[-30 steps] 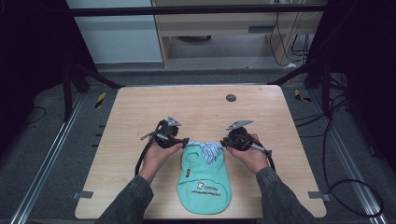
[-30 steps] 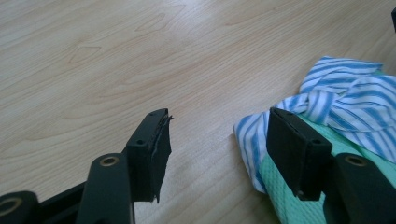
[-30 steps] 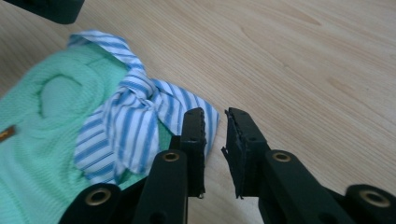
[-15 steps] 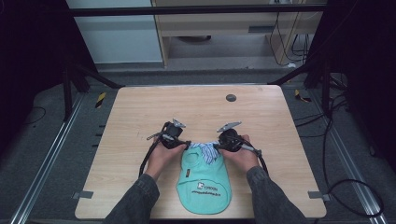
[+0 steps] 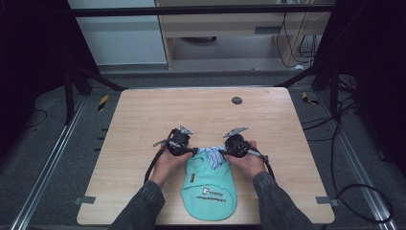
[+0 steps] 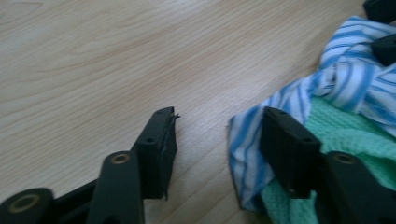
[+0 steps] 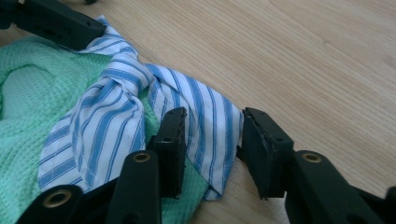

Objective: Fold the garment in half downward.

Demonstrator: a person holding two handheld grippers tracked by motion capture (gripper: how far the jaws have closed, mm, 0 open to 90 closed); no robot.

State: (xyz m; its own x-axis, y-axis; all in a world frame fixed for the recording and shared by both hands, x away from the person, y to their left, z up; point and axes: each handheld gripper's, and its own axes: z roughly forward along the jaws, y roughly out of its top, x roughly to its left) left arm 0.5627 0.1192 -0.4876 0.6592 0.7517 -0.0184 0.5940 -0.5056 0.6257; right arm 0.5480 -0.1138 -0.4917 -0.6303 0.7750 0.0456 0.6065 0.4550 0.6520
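On the table (image 5: 143, 124), near its front edge, a green bib (image 5: 209, 189) lies flat with its striped collar (image 5: 213, 155) at the far end. Both grippers sit low at that collar, one at each side. The left gripper (image 6: 217, 135) has just been closing; its jaws are apart, one on bare wood, the other touching the collar's striped edge (nothing pinched). The right gripper (image 7: 212, 142) has its jaws spread astride a striped collar flap (image 7: 210, 126), the pads not pressing it.
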